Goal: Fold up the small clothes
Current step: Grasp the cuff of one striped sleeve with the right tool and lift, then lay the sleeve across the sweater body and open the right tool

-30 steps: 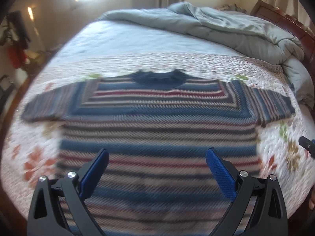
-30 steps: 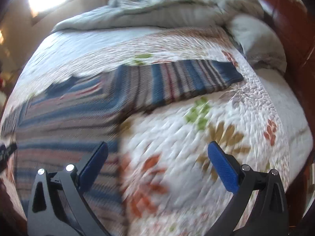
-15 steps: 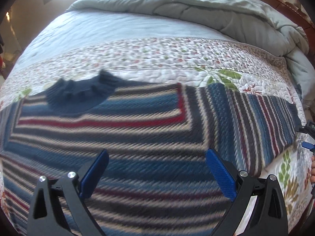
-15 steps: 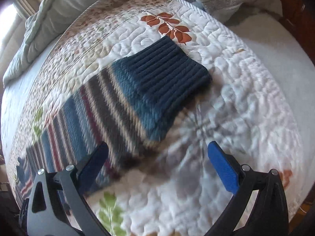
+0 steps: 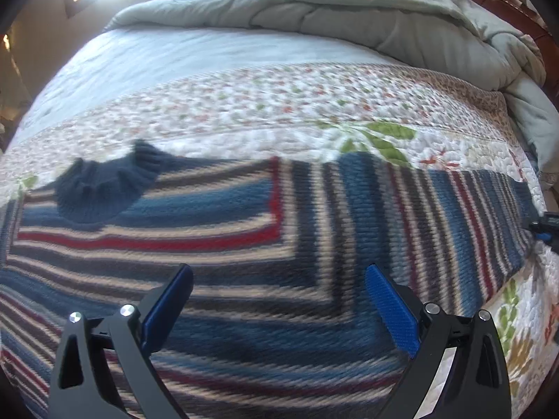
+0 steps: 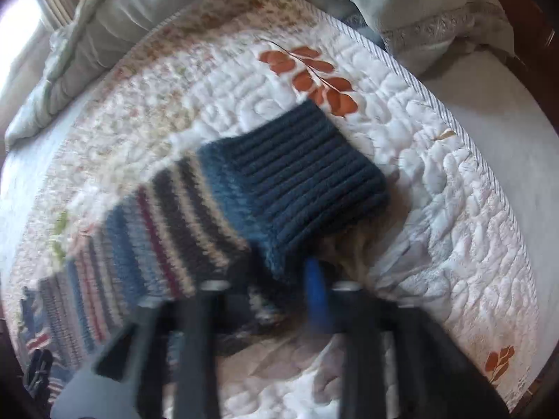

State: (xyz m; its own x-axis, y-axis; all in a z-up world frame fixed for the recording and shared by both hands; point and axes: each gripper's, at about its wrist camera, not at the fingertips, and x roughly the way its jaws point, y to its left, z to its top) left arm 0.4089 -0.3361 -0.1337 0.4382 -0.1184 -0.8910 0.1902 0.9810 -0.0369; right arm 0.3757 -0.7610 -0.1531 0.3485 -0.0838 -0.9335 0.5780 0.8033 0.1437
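Left wrist view: the left gripper (image 5: 277, 300) hovers wide open over the striped sweater (image 5: 244, 244), spread flat on the quilt (image 5: 279, 118); a grey comforter (image 5: 384, 17) bunches beyond. Right wrist view: the right gripper (image 6: 279, 279), blurred, has narrowed onto the sleeve cuff (image 6: 307, 171) near the quilt's edge.

sweater (image 5: 244, 244): 1 | quilt (image 5: 279, 118): 1 | comforter (image 5: 384, 17): 1 | claws: left claw (image 5: 277, 300), right claw (image 6: 279, 289): 2
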